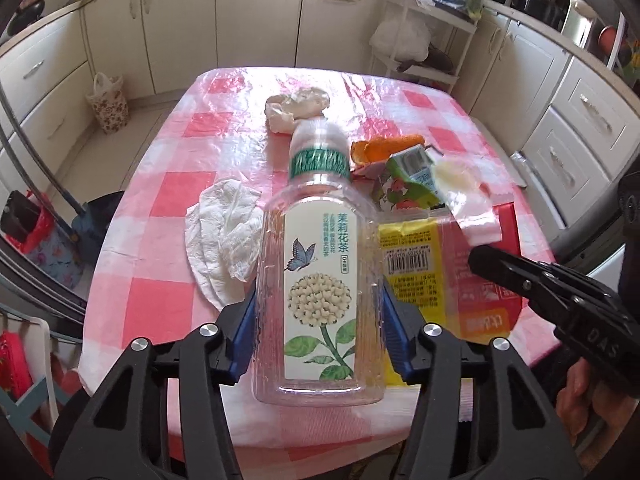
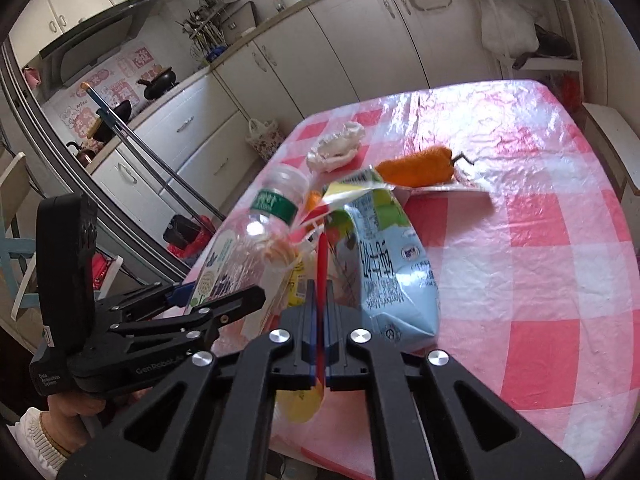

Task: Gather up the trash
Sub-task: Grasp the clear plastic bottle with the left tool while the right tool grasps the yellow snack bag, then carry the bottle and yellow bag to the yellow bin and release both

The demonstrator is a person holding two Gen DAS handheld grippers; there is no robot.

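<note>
A clear plastic tea bottle (image 1: 320,240) with a flower label and green neck band lies between the blue pads of my left gripper (image 1: 318,300), which press on both its sides just above the table edge. The same bottle (image 2: 256,232) and left gripper (image 2: 224,300) show at the left of the right wrist view, held by a hand. My right gripper (image 2: 320,292) is shut on the thin red edge of a red-and-yellow snack wrapper (image 2: 321,256). The wrapper (image 1: 416,280) lies right of the bottle, with the right gripper (image 1: 480,258) at its red side.
On the pink checked tablecloth (image 1: 160,304) lie a flat white tissue (image 1: 224,236), a crumpled tissue (image 1: 296,106), an orange pepper (image 2: 416,166) and a green-blue drink carton (image 2: 384,264). Cabinets ring the room. A floral bag (image 1: 108,104) sits on the floor and a white rack (image 1: 424,40) stands behind the table.
</note>
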